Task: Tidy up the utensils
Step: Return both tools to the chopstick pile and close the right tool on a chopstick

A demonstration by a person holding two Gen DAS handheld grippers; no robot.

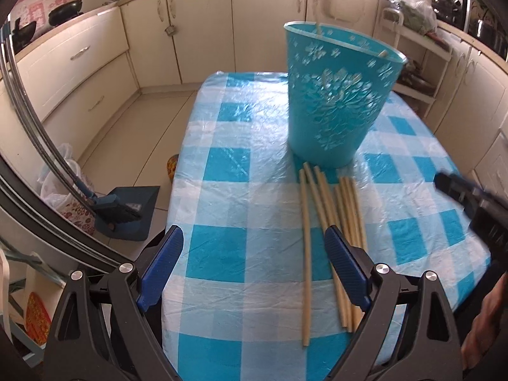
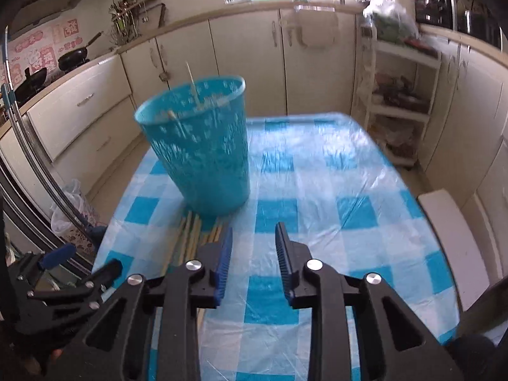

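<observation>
A teal perforated basket stands on the blue-and-white checked table, with a few chopsticks inside it. Several pale chopsticks lie on the cloth just in front of the basket, fanned toward me. My left gripper is open and empty, its right finger over the near ends of the chopsticks. My right gripper is open and empty, to the right of the chopsticks and in front of the basket. The right gripper also shows at the right edge of the left wrist view.
Cream kitchen cabinets ring the table. A dustpan and brush and plastic bags sit on the floor at left. A white shelf rack stands at back right, a white stool at the table's right side.
</observation>
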